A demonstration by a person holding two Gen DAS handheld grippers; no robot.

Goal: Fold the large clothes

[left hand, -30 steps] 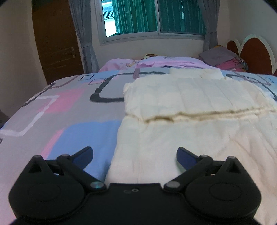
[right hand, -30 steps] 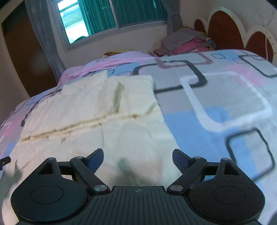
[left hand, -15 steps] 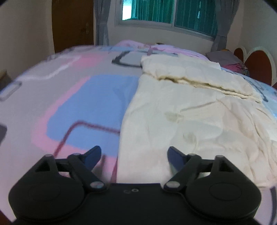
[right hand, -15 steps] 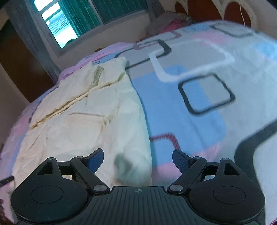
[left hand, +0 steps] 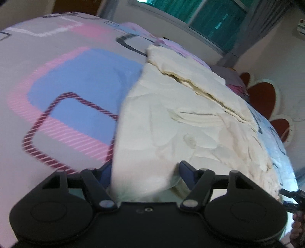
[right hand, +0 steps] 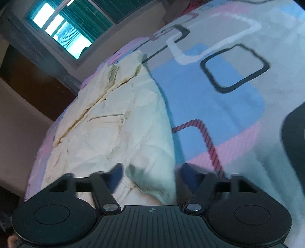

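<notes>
A large cream garment (left hand: 181,118) lies spread on the bed, its far end folded over into a thicker band. It also shows in the right wrist view (right hand: 118,122). My left gripper (left hand: 144,169) is open, with the garment's near left corner lying between its fingers. My right gripper (right hand: 150,173) is open, with the near right corner between its fingers. Both views are blurred and tilted.
The bed has a grey sheet (left hand: 57,80) with pink, blue and dark squares, seen too in the right wrist view (right hand: 228,91). A window with green curtains (left hand: 209,17) and a red headboard (left hand: 263,99) lie beyond. The other gripper's tip (left hand: 293,198) shows at far right.
Both grippers have pulled back to the garment's near edge and dropped low, so its corners now sit between the open fingers. Both views have tilted.
</notes>
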